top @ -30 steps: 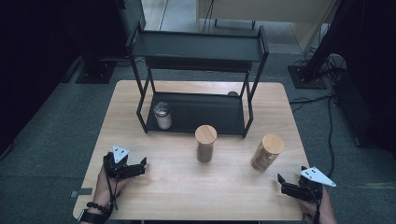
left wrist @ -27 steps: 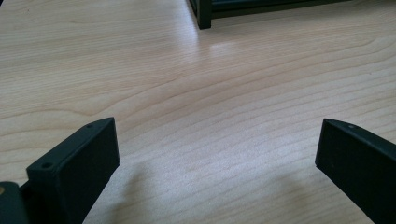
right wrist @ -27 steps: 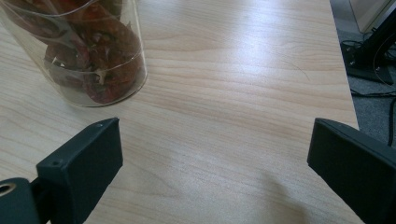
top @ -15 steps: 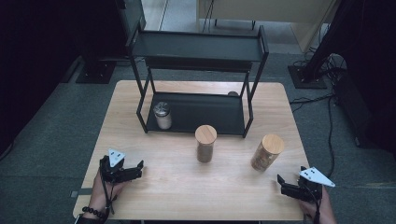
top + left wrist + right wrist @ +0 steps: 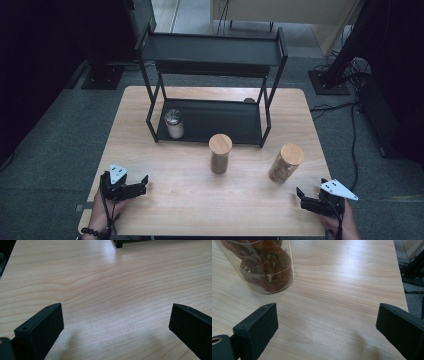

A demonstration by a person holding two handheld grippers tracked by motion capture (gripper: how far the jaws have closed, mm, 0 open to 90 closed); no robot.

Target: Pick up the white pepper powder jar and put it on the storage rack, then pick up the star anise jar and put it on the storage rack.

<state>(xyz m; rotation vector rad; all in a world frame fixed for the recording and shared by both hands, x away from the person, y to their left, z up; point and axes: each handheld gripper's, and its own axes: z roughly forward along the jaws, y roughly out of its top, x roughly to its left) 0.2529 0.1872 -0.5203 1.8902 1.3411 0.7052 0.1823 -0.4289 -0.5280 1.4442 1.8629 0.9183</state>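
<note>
Both tongs (image 5: 141,186) (image 5: 303,196) gape wide, empty; black rack (image 5: 210,90) behind two jars (image 5: 220,153) (image 5: 285,163)

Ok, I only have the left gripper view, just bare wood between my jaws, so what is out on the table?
Observer: Two wood-lidded jars stand in the open, the middle jar and the right jar.
Operator: What is in the right one?
Observer: Dark red dried pieces, by the right gripper view.
Operator: Anything on the rack?
Observer: A small metal-lidded jar sits on the black rack's lower shelf, left end.
Operator: Is the right gripper busy?
Observer: No, the right gripper is open, holding nothing.
</note>
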